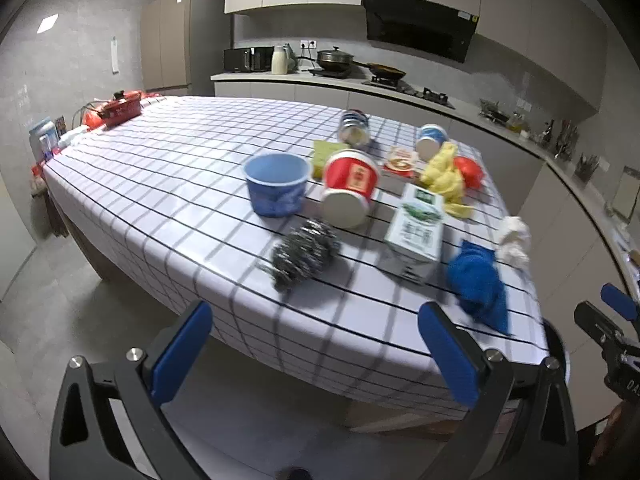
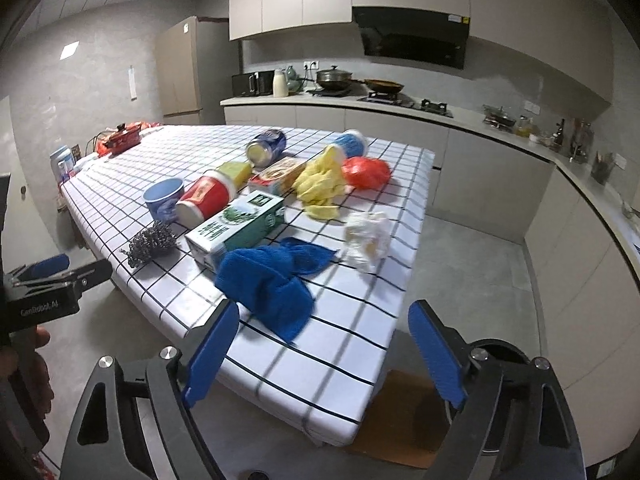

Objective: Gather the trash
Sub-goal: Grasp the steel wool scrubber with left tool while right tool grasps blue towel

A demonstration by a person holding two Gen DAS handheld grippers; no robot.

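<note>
Checked-cloth table point(image 2: 340, 360): holds all the trash, uncollected. Green-and-white milk carton point(image 2: 240, 224), lying mid-table; crumpled white tissue point(image 2: 366, 240) near its right edge. Your left gripper point(image 1: 316, 352) and right gripper point(image 2: 320, 348): both wide, empty, short of the table. Approach step; next, reach for one piece.

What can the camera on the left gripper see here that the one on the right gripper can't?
Only the left wrist view shows the left gripper with fingers apart, and inside the blue cup. Only the right wrist view shows the right gripper likewise open, and a round dark bin on the floor beyond the table's corner. Both show the checked table, blue cloth, milk carton and steel scourer.
</note>
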